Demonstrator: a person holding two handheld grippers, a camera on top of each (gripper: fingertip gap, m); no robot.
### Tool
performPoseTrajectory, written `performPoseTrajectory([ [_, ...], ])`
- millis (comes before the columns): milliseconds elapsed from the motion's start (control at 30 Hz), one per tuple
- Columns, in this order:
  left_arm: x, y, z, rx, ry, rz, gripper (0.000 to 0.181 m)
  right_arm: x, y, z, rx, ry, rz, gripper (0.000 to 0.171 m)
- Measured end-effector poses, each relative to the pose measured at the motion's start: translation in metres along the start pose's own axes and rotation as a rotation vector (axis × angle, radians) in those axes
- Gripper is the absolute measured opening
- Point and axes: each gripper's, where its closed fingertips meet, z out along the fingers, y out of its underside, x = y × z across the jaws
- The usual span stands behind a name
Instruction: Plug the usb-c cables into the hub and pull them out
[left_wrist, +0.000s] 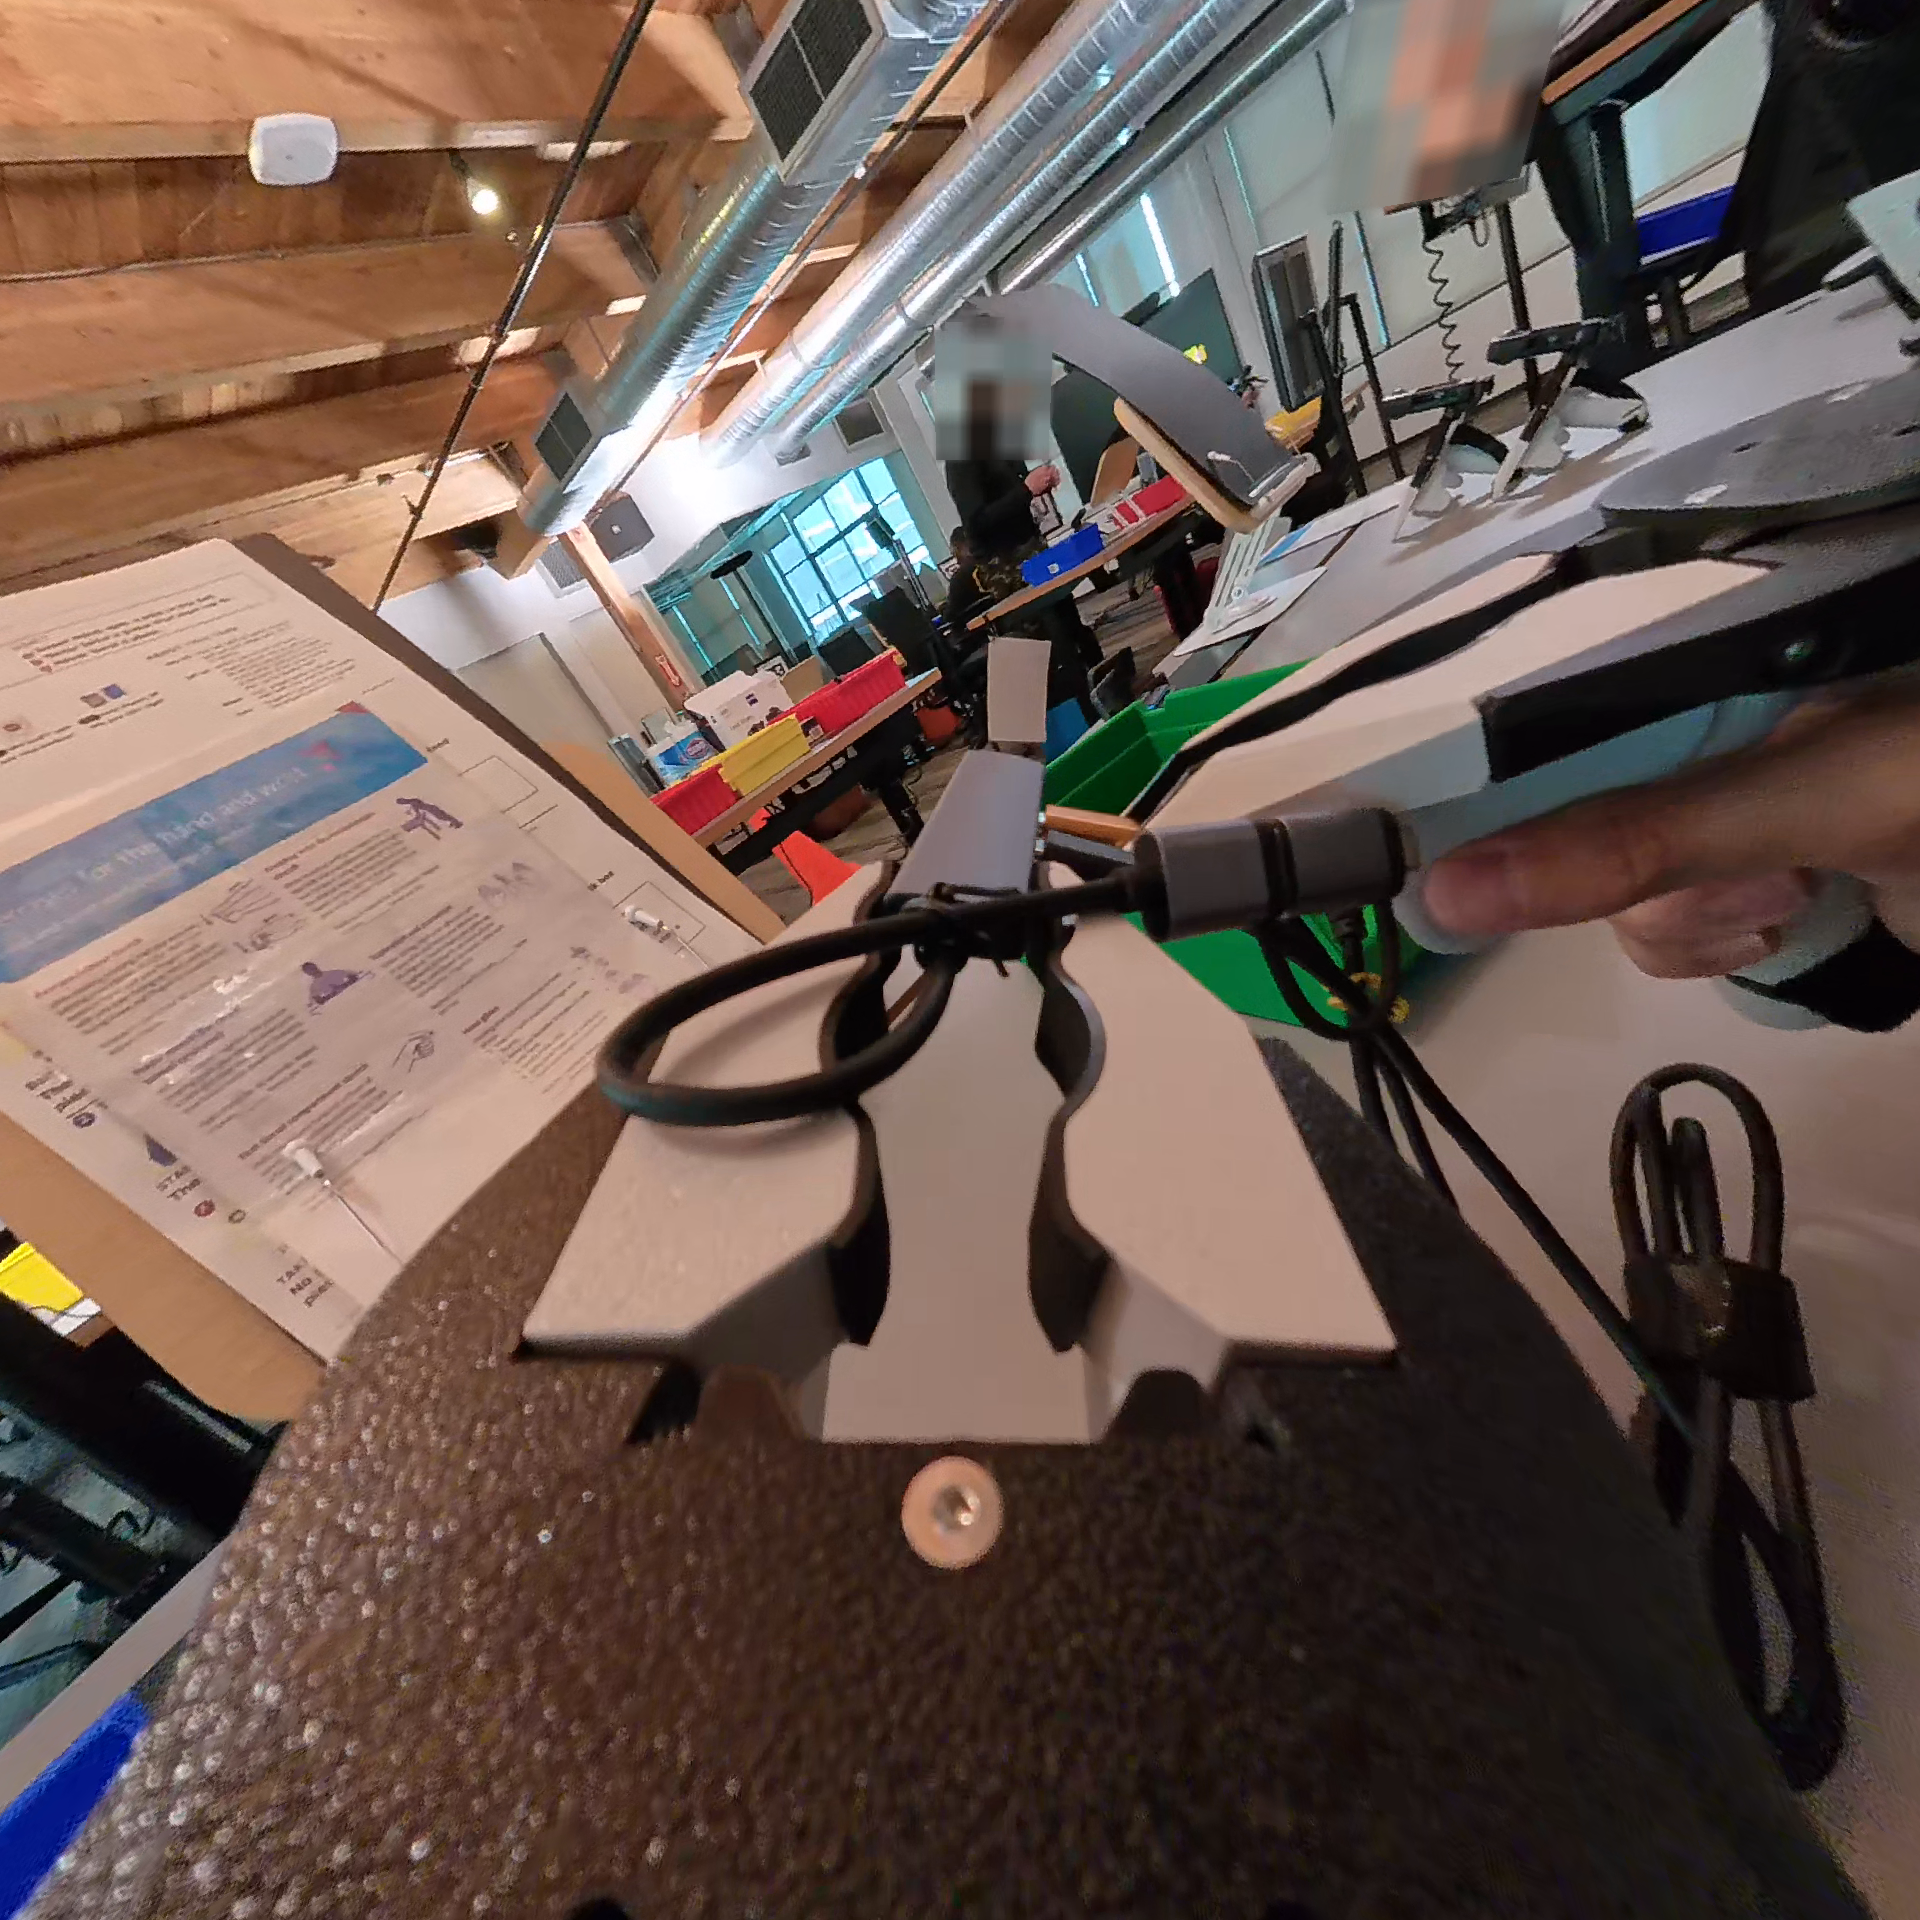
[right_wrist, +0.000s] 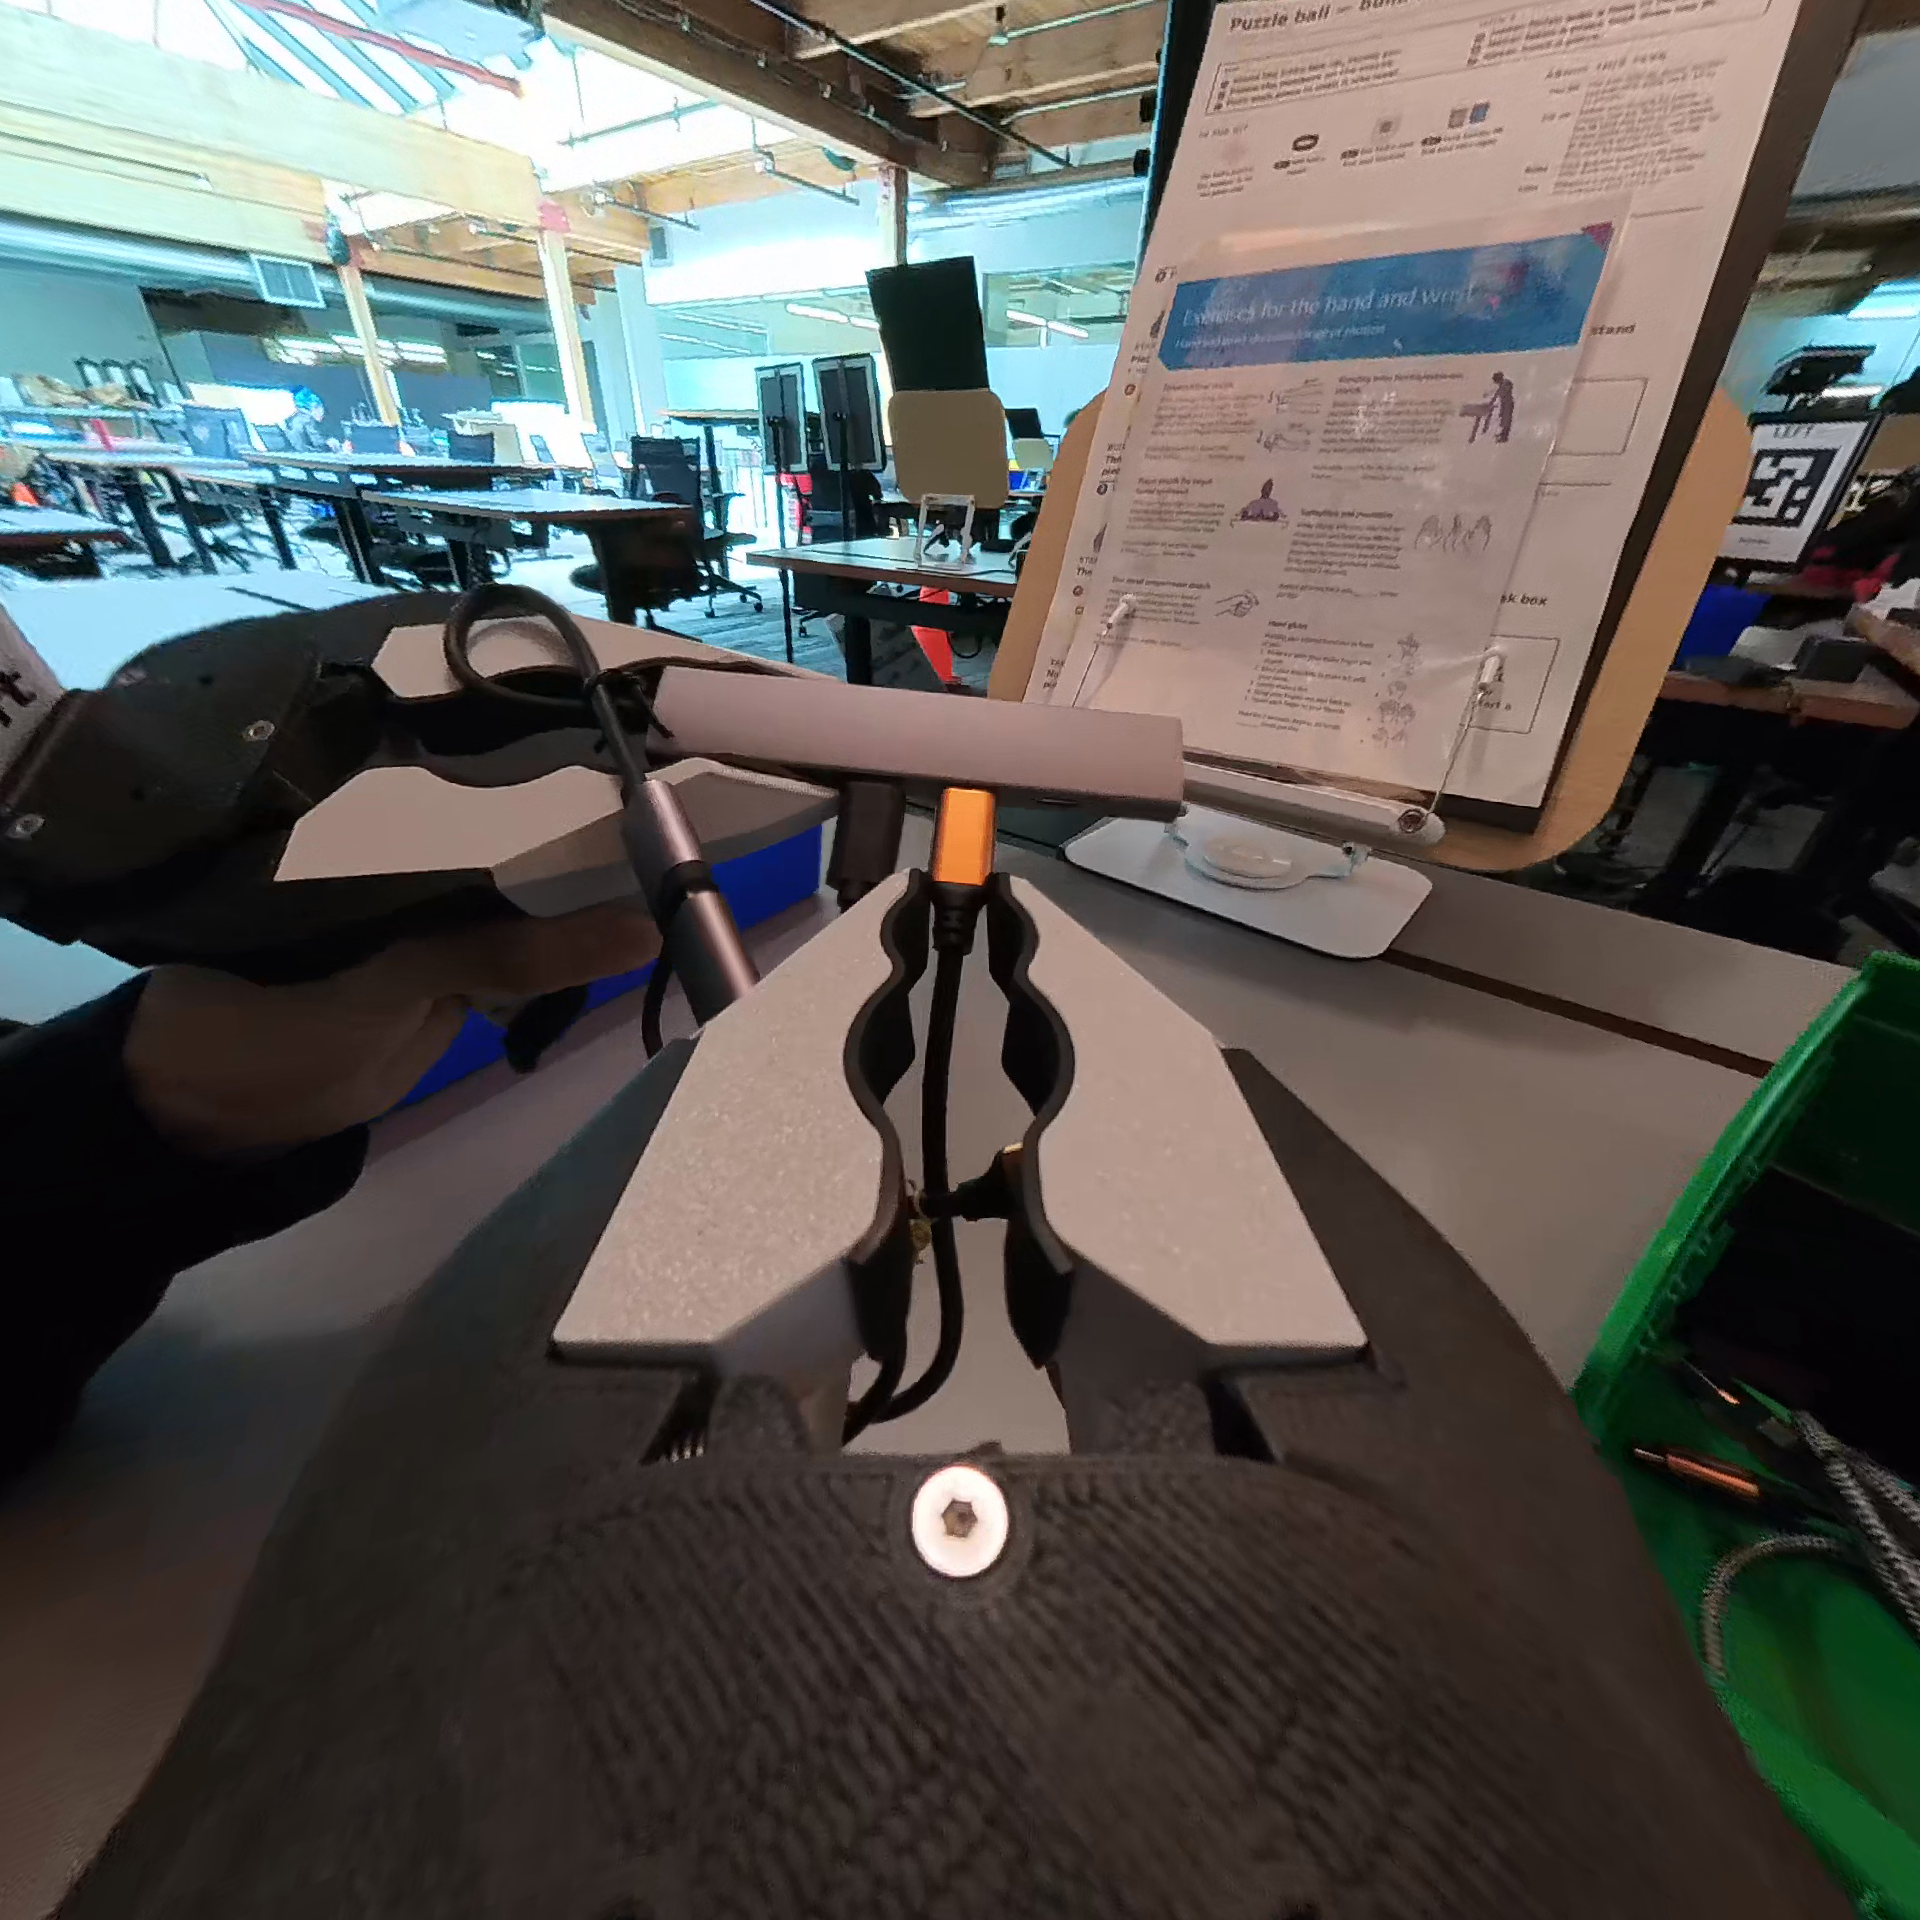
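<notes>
My left gripper (right_wrist: 665, 727) is held level, its jaws closed on the hub (right_wrist: 914, 743). My right gripper (right_wrist: 956, 904) points forward beneath it — jaws pinched on an orange plug (right_wrist: 961, 836), my hand (left_wrist: 1662, 873) wrapped around the handle.

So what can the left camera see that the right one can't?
Only the left wrist view shows the coiled black cable lying on the table. Only the right wrist view shows the orange metal plug meeting the hub's edge. Both show the long grey hub, the green plastic bin and the printed sheets on a stand.
</notes>
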Motion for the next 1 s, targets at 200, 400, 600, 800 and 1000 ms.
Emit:
performPoseTrajectory([
  [200,-0.001,-0.002,0.000,0.006,-0.009,-0.054,0.022,0.001,-0.004,-0.003,0.004,0.023,-0.008,0.012],
  [400,-0.058,0.012,-0.017,0.001,-0.287,-0.194,0.021,0.015,0.020,-0.010,-0.142,0.123,-0.112,0.011],
  [600,-0.116,0.016,-0.055,0.098,-0.298,-0.423,0.021,0.039,-0.039,-0.054,0.104,0.141,-0.028,0.011],
  [800,-0.100,0.018,-0.044,0.067,-0.235,-0.382,0.021,0.069,-0.076,-0.079,0.036,0.234,-0.173,0.011],
  [1000,-0.093,0.015,-0.040,0.085,-0.176,-0.419,0.021,0.186,-0.057,-0.095,-0.204,0.624,-0.272,0.011],
])
